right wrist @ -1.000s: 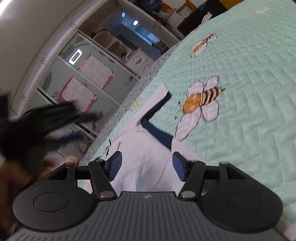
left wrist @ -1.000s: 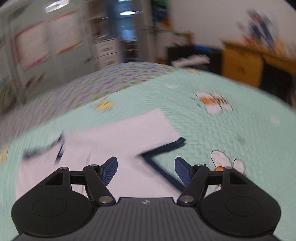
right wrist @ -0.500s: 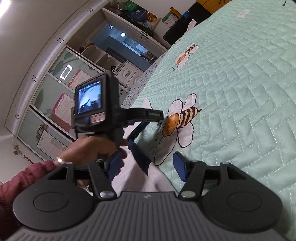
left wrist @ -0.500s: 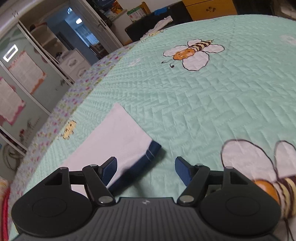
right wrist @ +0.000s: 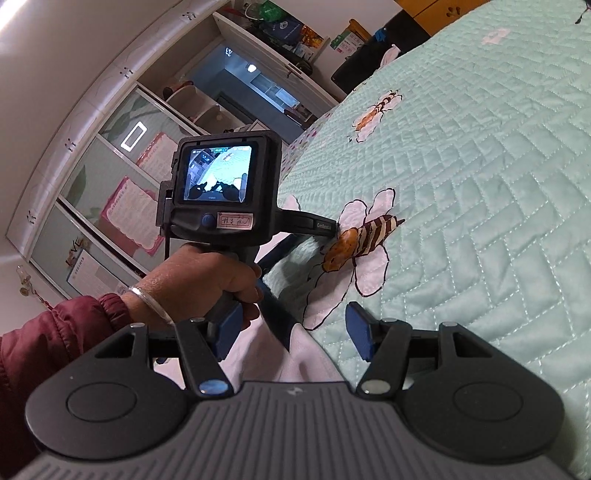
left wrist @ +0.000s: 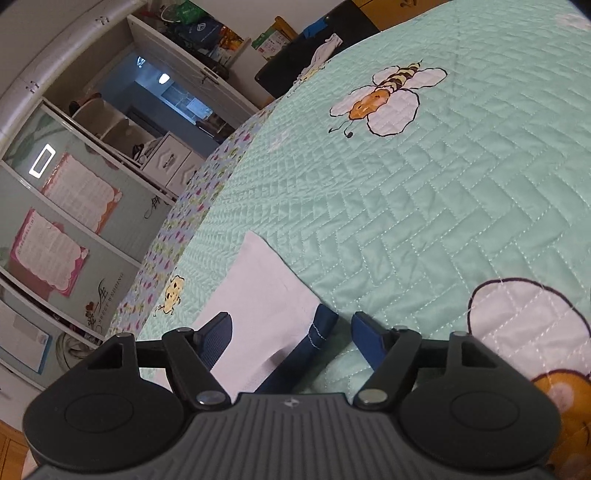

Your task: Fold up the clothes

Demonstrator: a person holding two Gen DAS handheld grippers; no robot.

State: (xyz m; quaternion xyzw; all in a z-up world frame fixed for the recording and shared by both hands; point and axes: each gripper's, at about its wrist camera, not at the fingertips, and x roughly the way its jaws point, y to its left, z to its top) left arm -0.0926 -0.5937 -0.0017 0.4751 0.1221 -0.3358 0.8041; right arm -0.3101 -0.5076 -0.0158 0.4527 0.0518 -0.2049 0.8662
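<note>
A white garment with a navy hem lies flat on the mint quilted bedspread. In the left wrist view its white cloth [left wrist: 264, 295] and navy edge [left wrist: 317, 338] sit right at my left gripper [left wrist: 290, 338], which is open, the navy edge lying between the fingers. In the right wrist view the white cloth [right wrist: 306, 360] and a navy strip [right wrist: 275, 314] lie under my right gripper [right wrist: 291, 332], also open and holding nothing. Ahead of it a hand [right wrist: 207, 277] grips the left tool's handle and its screen unit [right wrist: 221, 192].
The bedspread [left wrist: 424, 206] with bee prints [left wrist: 384, 99] stretches ahead and to the right. A floral border [left wrist: 192, 221] marks the bed's left edge. Beyond stand wardrobe doors with posters [left wrist: 74, 206], a dark chair [left wrist: 295, 62] and a wooden cabinet [right wrist: 443, 11].
The left gripper swung down and came in low at the garment's navy-edged corner. In the right wrist view the hand with the left tool moved in ahead and settled. Both stayed open.
</note>
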